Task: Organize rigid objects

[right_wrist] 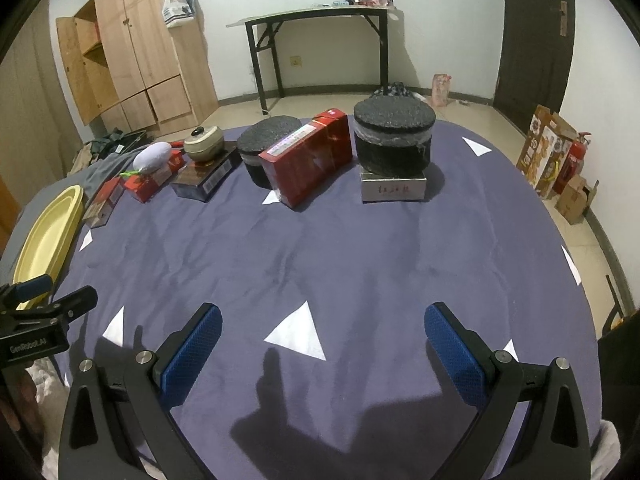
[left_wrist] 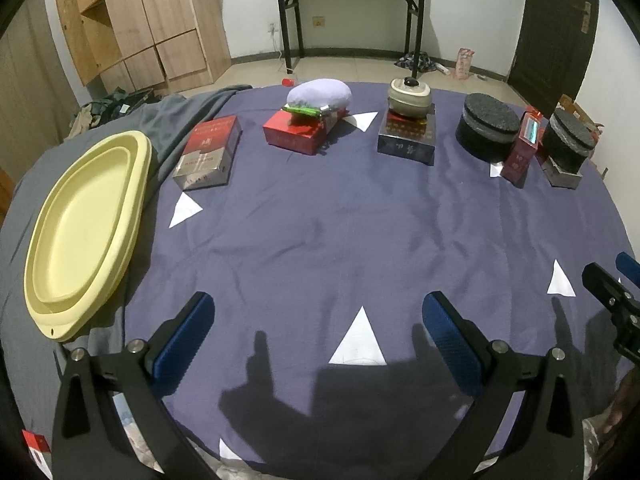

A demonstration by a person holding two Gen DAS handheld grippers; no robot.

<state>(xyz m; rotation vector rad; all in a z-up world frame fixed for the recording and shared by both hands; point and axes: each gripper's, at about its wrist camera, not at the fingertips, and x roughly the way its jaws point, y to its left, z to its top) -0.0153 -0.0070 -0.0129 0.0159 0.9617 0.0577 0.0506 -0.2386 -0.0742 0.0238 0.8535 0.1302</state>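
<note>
A row of rigid objects lines the far side of the purple cloth [left_wrist: 320,232]: a red and silver box [left_wrist: 208,152], a red box [left_wrist: 298,132] with a lilac plush [left_wrist: 320,94] on it, a dark blue box [left_wrist: 406,140] carrying a ceramic pot [left_wrist: 410,96], a black foam cylinder [left_wrist: 490,126], an upright red box [right_wrist: 308,160], and a second black cylinder [right_wrist: 394,140] on a grey box [right_wrist: 394,189]. My left gripper [left_wrist: 320,328] stands open above the near cloth, nothing between its fingers. My right gripper [right_wrist: 322,336] is open too, likewise holding nothing.
A pale yellow oval basin [left_wrist: 84,232] lies at the left edge on a grey blanket [left_wrist: 192,108]. White triangles mark the cloth. Beyond stand a wooden cabinet [left_wrist: 140,24], a black-legged desk [left_wrist: 348,8] and a dark door [left_wrist: 556,28]. Cardboard boxes and a fire extinguisher [right_wrist: 574,160] sit at the right.
</note>
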